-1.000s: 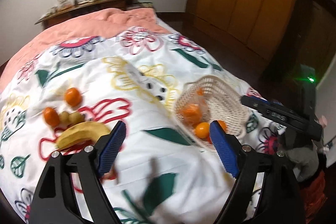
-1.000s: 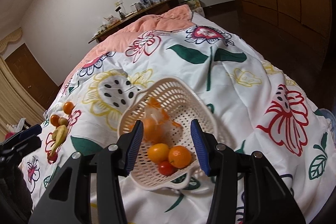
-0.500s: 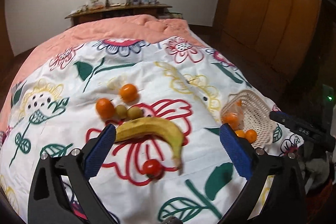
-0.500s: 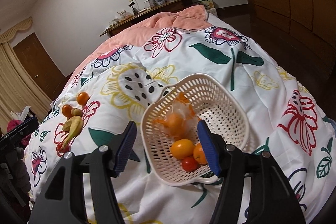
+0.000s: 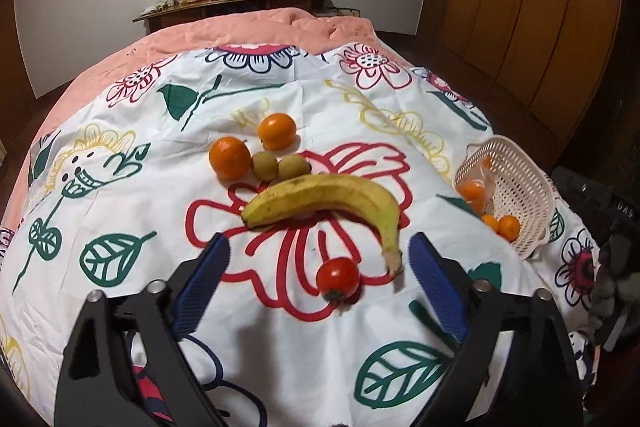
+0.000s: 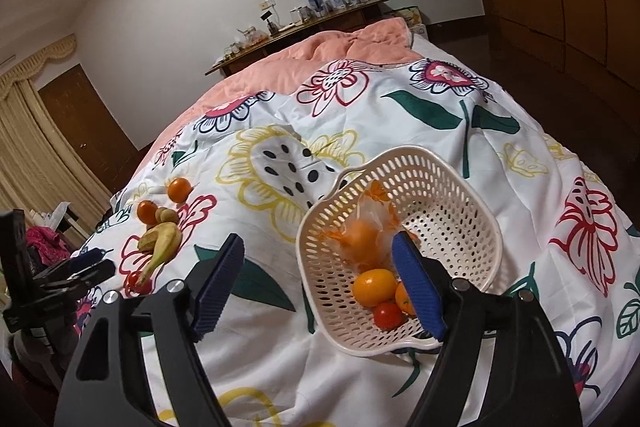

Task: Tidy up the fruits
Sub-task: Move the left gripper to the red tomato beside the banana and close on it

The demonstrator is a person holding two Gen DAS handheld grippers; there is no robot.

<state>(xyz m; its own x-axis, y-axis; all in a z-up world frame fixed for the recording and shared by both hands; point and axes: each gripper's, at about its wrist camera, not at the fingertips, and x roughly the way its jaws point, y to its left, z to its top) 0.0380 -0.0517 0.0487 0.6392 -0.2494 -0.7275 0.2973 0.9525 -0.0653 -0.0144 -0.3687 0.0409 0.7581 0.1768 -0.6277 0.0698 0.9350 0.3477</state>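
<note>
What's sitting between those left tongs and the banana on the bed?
In the left wrist view, only a small tomato lies between the left tongs and the banana, beside the banana's stem; otherwise flowered bedspread.

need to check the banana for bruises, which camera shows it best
The left wrist view: the banana lies whole, large and centred there. In the right wrist view it is small, far left, seen end-on.

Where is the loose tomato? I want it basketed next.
In the left wrist view the tomato lies low and centre on the flowered quilt, beside the banana stem tip.
</note>
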